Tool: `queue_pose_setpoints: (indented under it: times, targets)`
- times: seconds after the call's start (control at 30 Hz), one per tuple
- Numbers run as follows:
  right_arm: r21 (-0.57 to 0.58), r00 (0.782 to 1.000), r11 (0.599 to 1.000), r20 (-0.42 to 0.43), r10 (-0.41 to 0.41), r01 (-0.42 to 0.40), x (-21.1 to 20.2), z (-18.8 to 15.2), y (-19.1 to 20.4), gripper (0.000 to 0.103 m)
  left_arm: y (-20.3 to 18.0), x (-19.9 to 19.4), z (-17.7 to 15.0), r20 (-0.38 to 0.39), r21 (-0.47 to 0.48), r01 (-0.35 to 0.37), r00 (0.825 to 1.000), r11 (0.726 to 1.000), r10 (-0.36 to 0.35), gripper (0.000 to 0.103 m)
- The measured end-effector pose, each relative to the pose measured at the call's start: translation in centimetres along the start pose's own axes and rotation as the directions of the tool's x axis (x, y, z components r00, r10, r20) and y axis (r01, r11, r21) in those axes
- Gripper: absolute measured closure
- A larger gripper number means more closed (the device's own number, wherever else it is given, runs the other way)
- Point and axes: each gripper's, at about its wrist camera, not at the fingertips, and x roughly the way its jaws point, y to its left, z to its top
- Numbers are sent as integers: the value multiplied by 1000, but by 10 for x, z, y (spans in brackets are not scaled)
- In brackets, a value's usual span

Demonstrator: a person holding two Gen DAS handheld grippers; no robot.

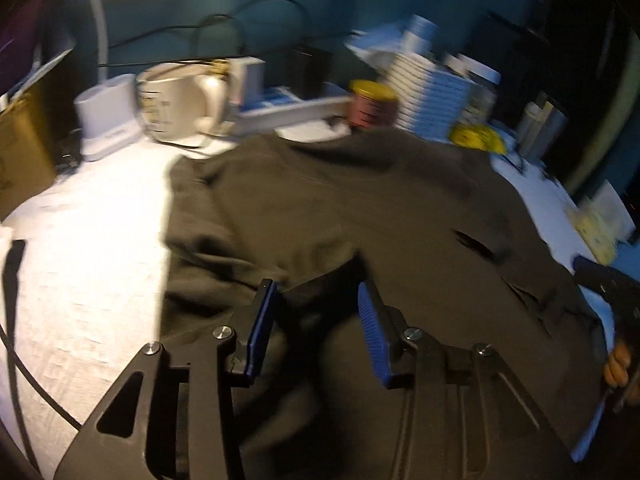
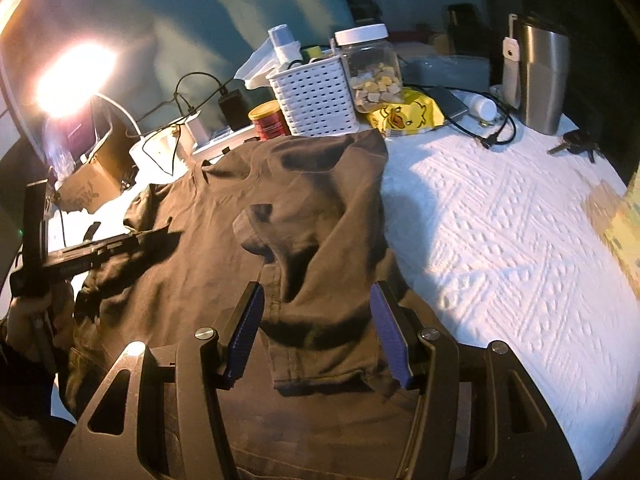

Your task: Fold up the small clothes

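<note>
Grippers (image 1: 316, 332) (image 2: 316, 336) angled down over shirt (image 2: 224, 240)

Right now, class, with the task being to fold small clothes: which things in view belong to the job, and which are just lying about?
Belongs to the job:
dark shirt
left gripper
right gripper

Just lying about:
white basket
clear jar
red can
steel tumbler
keys
yellow duck packet
mug

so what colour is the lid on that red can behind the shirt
Yellow. The lid on the red can shows best in the left wrist view.
</note>
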Motion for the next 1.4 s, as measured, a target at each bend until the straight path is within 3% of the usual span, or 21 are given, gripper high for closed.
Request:
queue_pose_setpoints:
  times: [0.13, 0.23, 0.4, 0.5, 0.73, 0.83, 0.97, 1.1, 1.23, 1.4]
  targets:
    - [4, 1000, 1000, 5, -4, 4, -5, -3, -1, 44, -11, -11, -7, -3, 48, 20, 1000, 999, -20, 61]
    - [4, 1000, 1000, 8, -6, 6, -7, -5, -2, 44, -3, -31, -14, 26, 63, -26, 999, 998, 24, 60]
    - [0, 1000, 1000, 4, -8, 8, -5, -6, 2, 44, 31, -58, -22, 94, 32, -132, 987, 991, 128, 28]
    - [-8, 1000, 1000, -2, -2, 2, -2, -6, 10, 44, 56, -54, -27, 69, -22, -157, 985, 987, 158, 27]
    - [-48, 1000, 999, -15, 4, -4, 1, -9, 33, 44, 76, -30, -43, -13, -86, -78, 997, 993, 77, 27]
    - [-50, 1000, 999, -15, -5, 4, -1, -10, 36, 44, 70, -36, -48, -3, -100, 28, 1000, 995, -29, 27]
    - [-45, 1000, 999, -17, -21, 21, -5, -13, 35, 44, 40, -54, -50, 3, 8, 125, 992, 992, -125, 32]
    - [-43, 999, 999, -17, -28, 27, -6, -16, 37, 44, 13, -57, -57, -60, 94, 190, 981, 977, -185, 32]
    - [-47, 999, 998, -17, -29, 29, -7, -17, 39, 44, 3, -54, -64, -105, 118, 201, 976, 972, -189, 32]
    - [-45, 999, 998, -19, -33, 32, -6, -17, 40, 44, 10, -56, -59, -67, 135, 81, 995, 988, -73, 32]
